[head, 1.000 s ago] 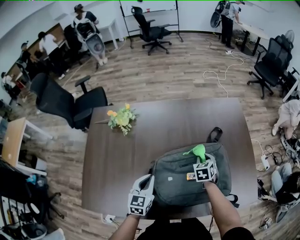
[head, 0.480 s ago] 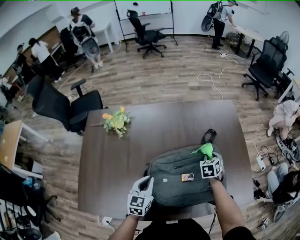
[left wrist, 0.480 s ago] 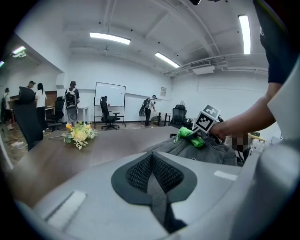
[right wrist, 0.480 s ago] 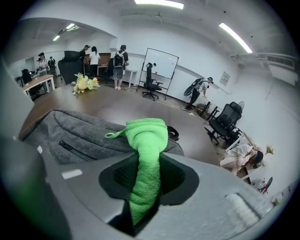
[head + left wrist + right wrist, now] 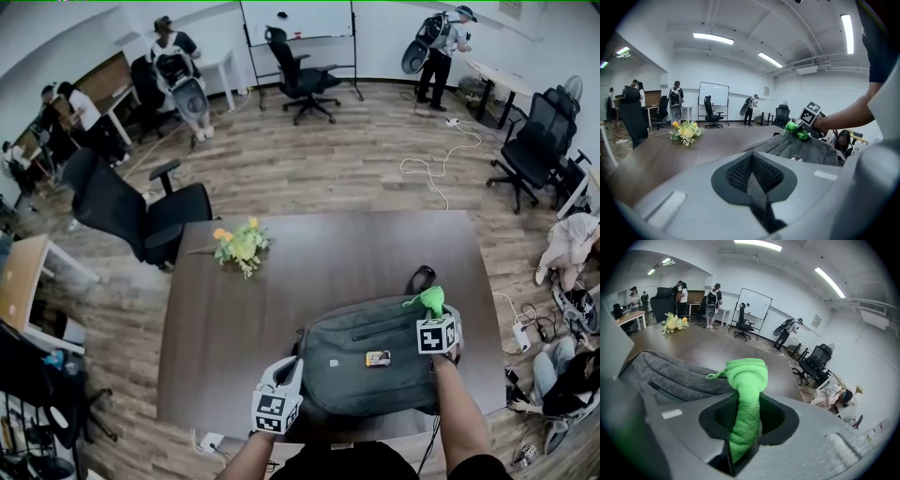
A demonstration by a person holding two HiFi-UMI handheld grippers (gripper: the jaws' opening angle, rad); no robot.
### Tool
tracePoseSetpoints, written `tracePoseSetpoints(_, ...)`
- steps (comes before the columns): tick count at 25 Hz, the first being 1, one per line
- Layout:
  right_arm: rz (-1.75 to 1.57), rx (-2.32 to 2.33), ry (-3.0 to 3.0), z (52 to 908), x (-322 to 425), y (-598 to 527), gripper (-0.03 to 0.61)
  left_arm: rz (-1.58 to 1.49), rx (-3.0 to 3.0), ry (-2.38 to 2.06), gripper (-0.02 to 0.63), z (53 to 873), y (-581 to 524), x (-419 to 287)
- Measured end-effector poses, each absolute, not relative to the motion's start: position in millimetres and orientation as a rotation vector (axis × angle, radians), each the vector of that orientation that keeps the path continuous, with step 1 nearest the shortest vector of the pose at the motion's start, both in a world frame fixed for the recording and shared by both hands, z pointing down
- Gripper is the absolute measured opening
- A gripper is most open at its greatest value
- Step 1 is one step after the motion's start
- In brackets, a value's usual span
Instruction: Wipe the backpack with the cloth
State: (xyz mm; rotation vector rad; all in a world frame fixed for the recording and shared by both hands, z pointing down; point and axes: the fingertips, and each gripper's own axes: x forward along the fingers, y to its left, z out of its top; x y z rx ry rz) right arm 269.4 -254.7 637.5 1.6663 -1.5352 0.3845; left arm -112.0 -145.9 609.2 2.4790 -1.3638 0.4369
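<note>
A grey backpack (image 5: 375, 361) lies flat on the near right part of the dark table (image 5: 281, 281), with a small tag (image 5: 378, 357) on its front. My right gripper (image 5: 437, 317) is over the backpack's far right corner, shut on a green cloth (image 5: 431, 300) that sticks out past its jaws; in the right gripper view the green cloth (image 5: 745, 394) is pinched between them above the backpack (image 5: 665, 376). My left gripper (image 5: 281, 380) stands at the backpack's near left corner, its jaws together with nothing in them. The left gripper view shows the backpack (image 5: 797, 147) and the cloth (image 5: 797, 130).
A yellow flower bunch (image 5: 239, 246) lies on the table's far left. A black office chair (image 5: 141, 211) stands by the table's left corner. Cables (image 5: 525, 323) and a seated person (image 5: 572, 244) are on the floor to the right. Several people stand at the back of the room.
My right gripper has carried the green cloth rightward across the backpack toward its far right corner. The left gripper has stayed at the near left corner.
</note>
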Motion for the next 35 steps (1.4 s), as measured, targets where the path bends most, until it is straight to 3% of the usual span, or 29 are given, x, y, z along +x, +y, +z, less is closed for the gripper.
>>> tracePoseSetpoints(7,0.330,1.711,-1.661,594,248,-257,0.103,0.413,2.468,-1.377,0.020,610,-138,-117)
tracePoseSetpoints(16,0.286,1.637,-1.902,565,160,-244,0.103,0.313,2.426,-1.398,0.020,598,-133,-121)
tracePoseSetpoints(35,0.596,1.194,-2.145,658,-37,-181,0.103,0.353,2.301,-1.494,0.020,617,-100,-157)
